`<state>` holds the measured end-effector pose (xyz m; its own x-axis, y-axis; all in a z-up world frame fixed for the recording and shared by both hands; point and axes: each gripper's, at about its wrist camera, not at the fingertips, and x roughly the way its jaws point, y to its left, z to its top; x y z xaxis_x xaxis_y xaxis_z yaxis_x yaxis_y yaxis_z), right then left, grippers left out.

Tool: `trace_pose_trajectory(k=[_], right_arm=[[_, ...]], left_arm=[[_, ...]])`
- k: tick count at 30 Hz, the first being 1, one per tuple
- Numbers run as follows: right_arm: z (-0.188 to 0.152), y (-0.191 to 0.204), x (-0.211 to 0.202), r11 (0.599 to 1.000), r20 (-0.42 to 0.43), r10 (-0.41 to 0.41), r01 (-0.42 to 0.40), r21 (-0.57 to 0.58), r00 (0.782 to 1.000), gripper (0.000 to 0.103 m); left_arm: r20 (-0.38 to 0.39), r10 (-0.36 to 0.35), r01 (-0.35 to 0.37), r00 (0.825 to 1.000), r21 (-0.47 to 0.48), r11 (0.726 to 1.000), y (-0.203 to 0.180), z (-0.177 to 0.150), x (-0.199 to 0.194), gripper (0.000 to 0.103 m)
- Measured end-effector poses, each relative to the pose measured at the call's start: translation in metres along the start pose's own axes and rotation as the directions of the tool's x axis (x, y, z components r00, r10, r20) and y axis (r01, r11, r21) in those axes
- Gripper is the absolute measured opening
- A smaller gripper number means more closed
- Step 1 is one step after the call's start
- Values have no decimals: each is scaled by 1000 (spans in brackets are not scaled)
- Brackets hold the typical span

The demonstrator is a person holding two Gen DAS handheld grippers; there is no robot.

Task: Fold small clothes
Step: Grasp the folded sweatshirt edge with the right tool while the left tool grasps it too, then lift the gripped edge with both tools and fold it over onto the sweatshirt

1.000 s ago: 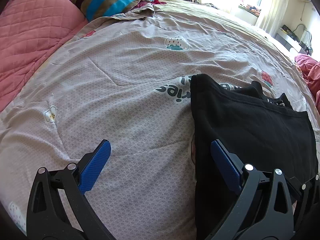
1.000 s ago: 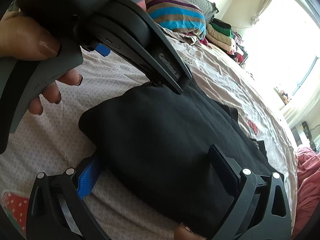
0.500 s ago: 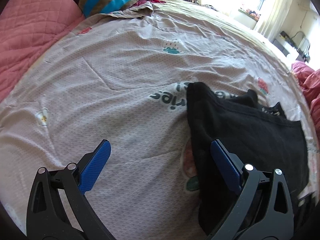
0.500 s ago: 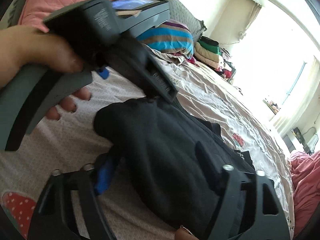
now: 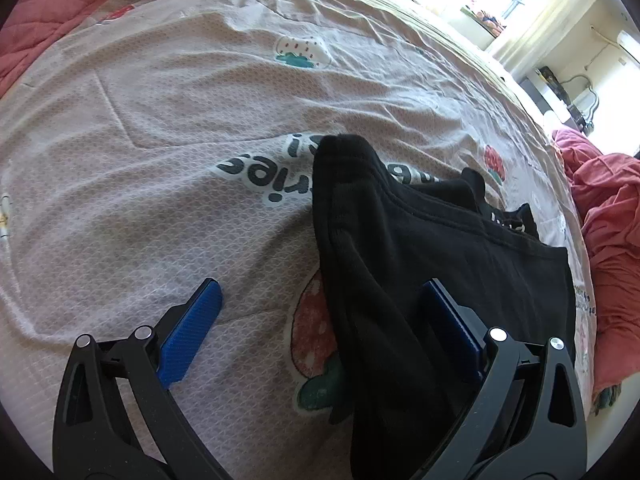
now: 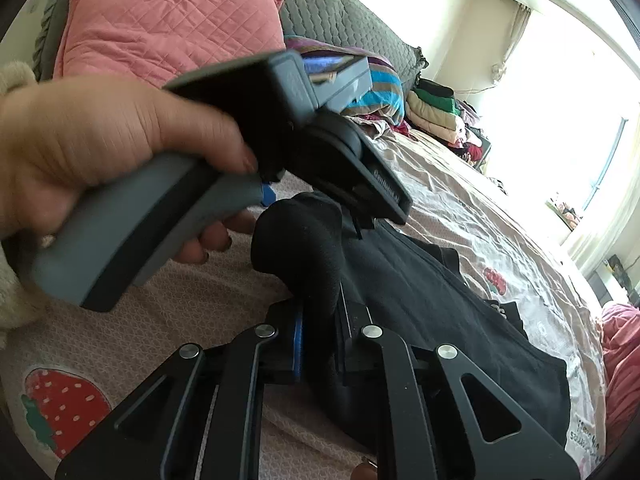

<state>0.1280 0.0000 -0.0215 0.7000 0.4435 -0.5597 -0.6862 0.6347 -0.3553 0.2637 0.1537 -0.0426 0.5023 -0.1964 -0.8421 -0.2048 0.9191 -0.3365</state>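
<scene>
Your right gripper point(image 6: 318, 336) is clamped on a raised fold of the black garment point(image 6: 420, 300), its two fingers drawn close together with a thick ridge of dark fabric pinched between them. The pinched fold stands up from the bed in a rounded hump just ahead of the fingertips, while the remainder of the garment spreads flat behind it toward the right side of that view.

Your left gripper point(image 5: 320, 308) hangs with its fingers spread wide and grips nothing. Its left blue pad point(image 5: 188, 336) sits over the bare bedsheet point(image 5: 180, 140), and its right blue pad point(image 5: 452, 328) sits over the black cloth, so the garment's lifted left edge runs up between the two fingers. In the right wrist view, your left hand point(image 6: 92, 160) wraps the grey handle of that left gripper, held above and just behind the raised fold.

The garment lies on a beige sheet printed with strawberries and dark lettering; part of the lettering disappears under the cloth. A pink quilted pillow point(image 6: 168, 28) leans against the grey headboard point(image 6: 340, 8). A striped blanket point(image 6: 380, 88) and a pile of folded clothes point(image 6: 436, 112) rest farther up the bed. A rumpled pink quilt point(image 5: 608, 220) lies past the garment's right edge.
</scene>
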Motion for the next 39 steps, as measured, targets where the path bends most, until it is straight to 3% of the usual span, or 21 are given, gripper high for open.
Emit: trace_pose_trajectory(k=[4,8,12,21,26,39], right_arm=[[-1,0,-5,1000,6,-5,5,9,1000,10],[-2,-3,-8,999,8,3,-3,33,1000,10],[-4,-6,-13,998,20,-8,7,55,1000,9],[-6,-10,-21,996,30,-23,20,83,999,9],[-7,-11,-25,995,40,-30,27,95,999,9],[-13,-28,-52,987,105,-57,40,158,993,9]], left_arm=[[10,-21,20,1000,7,1000,-4,1,0,93],[14,-54,54,998,8,998,-7,2,-2,67],[7,-92,92,996,13,996,-12,1,-4,49],[23,-123,122,992,30,992,-24,-1,-10,25],[32,-128,126,991,40,991,-27,-2,-14,19],[84,-125,117,989,97,988,-52,-5,-45,18]])
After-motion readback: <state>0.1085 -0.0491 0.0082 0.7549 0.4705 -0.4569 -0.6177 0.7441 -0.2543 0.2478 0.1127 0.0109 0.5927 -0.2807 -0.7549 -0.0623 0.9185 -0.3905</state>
